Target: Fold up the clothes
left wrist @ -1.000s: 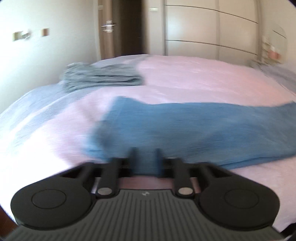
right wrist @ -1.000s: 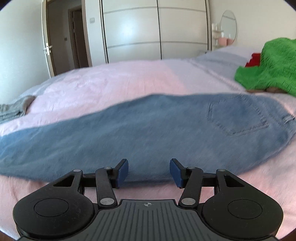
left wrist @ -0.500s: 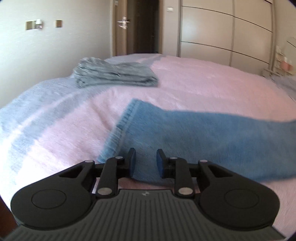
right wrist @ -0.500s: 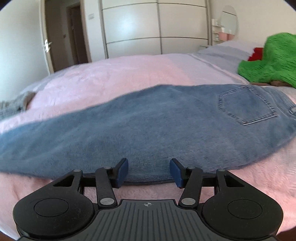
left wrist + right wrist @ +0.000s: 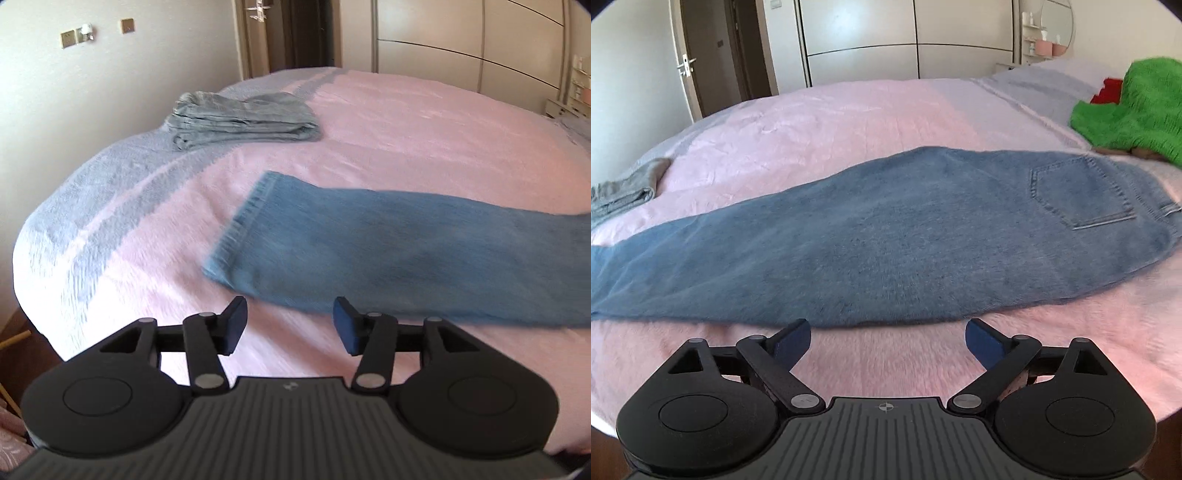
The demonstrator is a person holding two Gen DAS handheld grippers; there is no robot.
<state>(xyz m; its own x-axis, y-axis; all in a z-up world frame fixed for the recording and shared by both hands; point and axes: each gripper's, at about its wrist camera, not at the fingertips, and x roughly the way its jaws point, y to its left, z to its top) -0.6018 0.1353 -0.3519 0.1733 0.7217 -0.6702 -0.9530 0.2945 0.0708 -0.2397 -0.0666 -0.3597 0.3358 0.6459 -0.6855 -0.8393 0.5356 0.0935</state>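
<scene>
Left gripper [image 5: 288, 319] has its fingers spread apart with nothing between them, held level and low over the pink blanket [image 5: 388, 122], pointing across the bed. Its right pad [image 5: 345, 325] sits just at the near edge of the blue jeans [image 5: 388, 254], close to the hem of the leg; can't tell if it touches the fabric. Its left pad [image 5: 234, 321] is over bare blanket, beside the hem corner. Right gripper [image 5: 888, 338] is also parted wide and empty, level, aimed at the long near edge of the jeans [image 5: 886, 243] around mid-thigh, tips just short of the denim over the blanket [image 5: 831, 122]. Jeans lie flat and stretched out lengthwise across the bed, legs stacked as one strip: hem end toward the left gripper's side, back pocket [image 5: 1078, 192] and waist end toward the right. A folded grey garment [image 5: 240, 120] sits well apart from the jeans near the far left part of the bed; its edge shows at the left of the right wrist view [image 5: 620, 192]. A green knit garment [image 5: 1134, 110] is piled beyond the waist end, near the jeans, with something red [image 5: 1108, 90] behind it. Wardrobe doors [image 5: 860, 37] and a door [image 5: 685, 62] stand behind the bed.
</scene>
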